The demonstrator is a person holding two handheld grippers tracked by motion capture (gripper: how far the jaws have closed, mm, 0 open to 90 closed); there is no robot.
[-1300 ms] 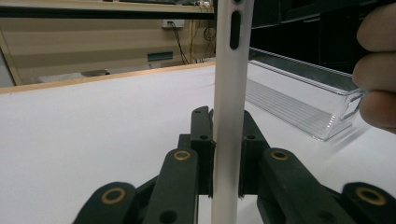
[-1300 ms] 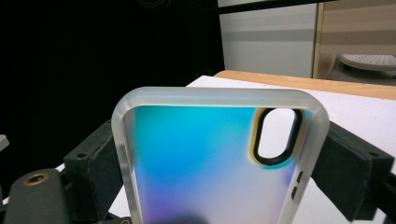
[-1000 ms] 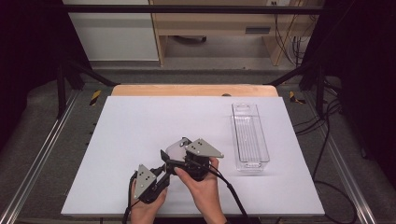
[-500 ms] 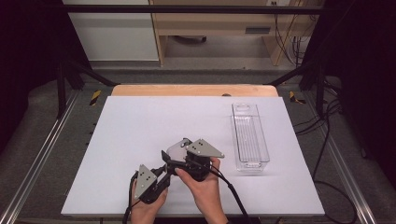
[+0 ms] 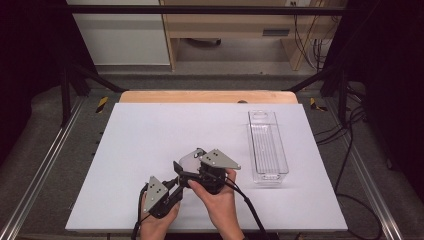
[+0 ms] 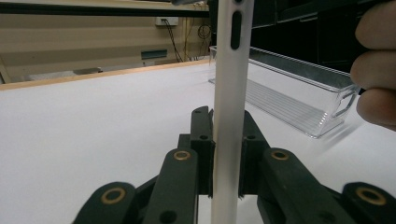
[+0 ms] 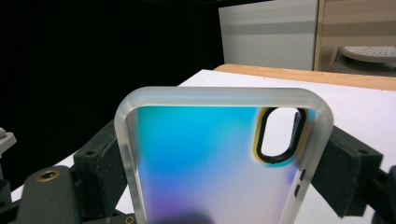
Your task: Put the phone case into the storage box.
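One phone case [image 7: 219,158], one clear tray [image 5: 267,146], two hand-held grippers.

Phone case [image 7: 219,163]: frosted white rim, back panel iridescent, shading blue to violet, yellow tinge beside the black-edged camera cutout. Seen edge-on, plain white. Left gripper [image 5: 172,187] and right gripper [image 5: 182,172]: black bodies with grey top plates, brass-coloured pins. Table [image 5: 150,130]: plain white, no pattern. Tray [image 5: 267,145]: clear, colourless, ribbed floor.
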